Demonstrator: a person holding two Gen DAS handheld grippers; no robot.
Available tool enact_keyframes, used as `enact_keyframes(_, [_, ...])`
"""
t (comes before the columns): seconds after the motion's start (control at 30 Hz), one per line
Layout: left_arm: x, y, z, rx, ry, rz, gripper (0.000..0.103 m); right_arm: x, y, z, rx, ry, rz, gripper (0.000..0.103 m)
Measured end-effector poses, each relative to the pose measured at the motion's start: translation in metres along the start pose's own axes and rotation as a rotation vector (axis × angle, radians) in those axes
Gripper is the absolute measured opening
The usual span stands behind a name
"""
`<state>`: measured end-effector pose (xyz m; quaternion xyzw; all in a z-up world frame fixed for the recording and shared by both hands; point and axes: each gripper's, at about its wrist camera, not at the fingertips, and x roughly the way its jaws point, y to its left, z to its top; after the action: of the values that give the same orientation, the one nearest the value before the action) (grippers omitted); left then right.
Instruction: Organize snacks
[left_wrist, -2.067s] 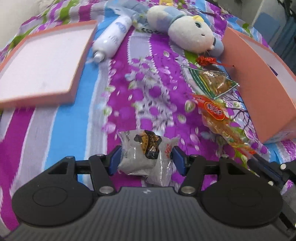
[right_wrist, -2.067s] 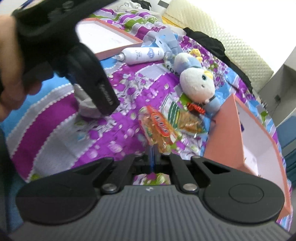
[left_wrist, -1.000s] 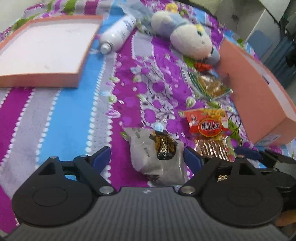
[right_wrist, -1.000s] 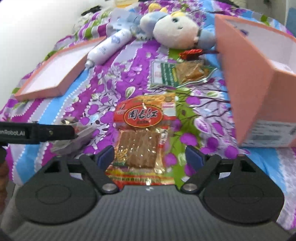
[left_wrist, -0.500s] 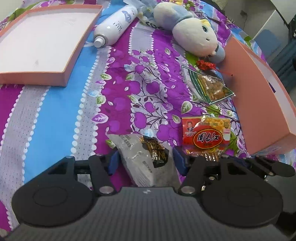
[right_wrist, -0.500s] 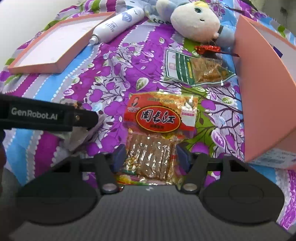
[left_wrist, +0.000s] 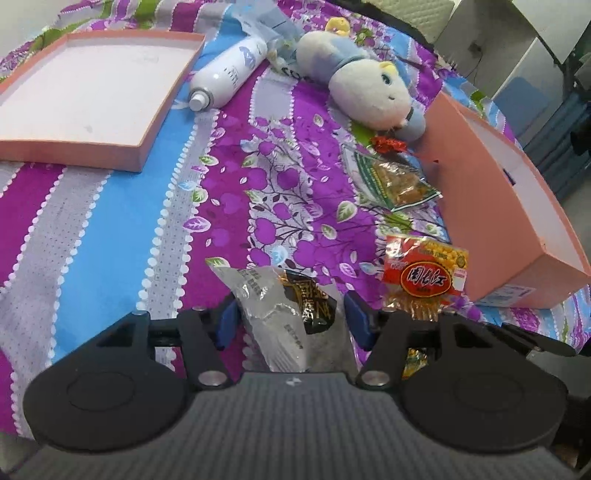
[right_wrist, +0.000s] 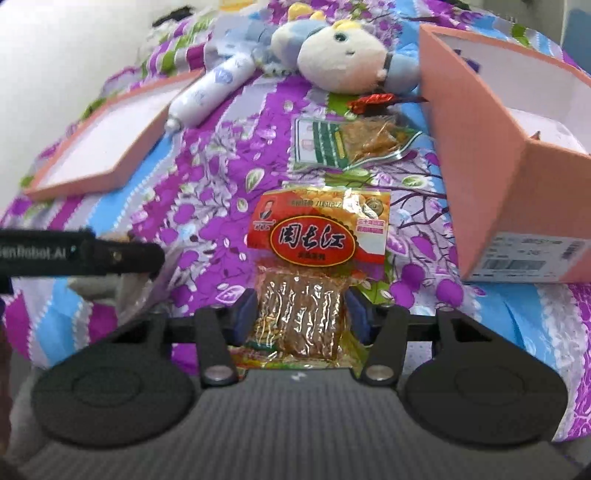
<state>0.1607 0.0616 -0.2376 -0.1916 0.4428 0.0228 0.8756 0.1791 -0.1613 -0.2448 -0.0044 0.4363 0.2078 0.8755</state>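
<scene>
My left gripper (left_wrist: 291, 319) is shut on a silver snack packet with a black label (left_wrist: 280, 314), held just above the bedspread. My right gripper (right_wrist: 301, 319) is shut on a red and clear snack packet (right_wrist: 314, 258), which also shows in the left wrist view (left_wrist: 424, 277). A green and clear snack packet (left_wrist: 391, 177) lies further off, also in the right wrist view (right_wrist: 351, 142). A small red wrapped candy (right_wrist: 373, 100) lies beside it. An open pink box (right_wrist: 517, 122) stands on the right.
A shallow pink box lid (left_wrist: 88, 92) lies at the left. A white bottle (left_wrist: 229, 74) and a plush toy (left_wrist: 369, 88) lie at the far side of the purple flowered bedspread (left_wrist: 110, 229). The left gripper's finger (right_wrist: 81, 254) crosses the right wrist view.
Both grippers opened about a second ago and have since closed, the left on the silver packet, the right on the red packet. Both packets are now gripped.
</scene>
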Motion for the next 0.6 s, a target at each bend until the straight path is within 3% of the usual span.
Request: enact_keyframes(0.6, [-0.103,-0.043,0.021,0.047,-0.125,-0.072,0.065,-0.127,-0.004,0.029,0.069,-0.237,0.024,0.055])
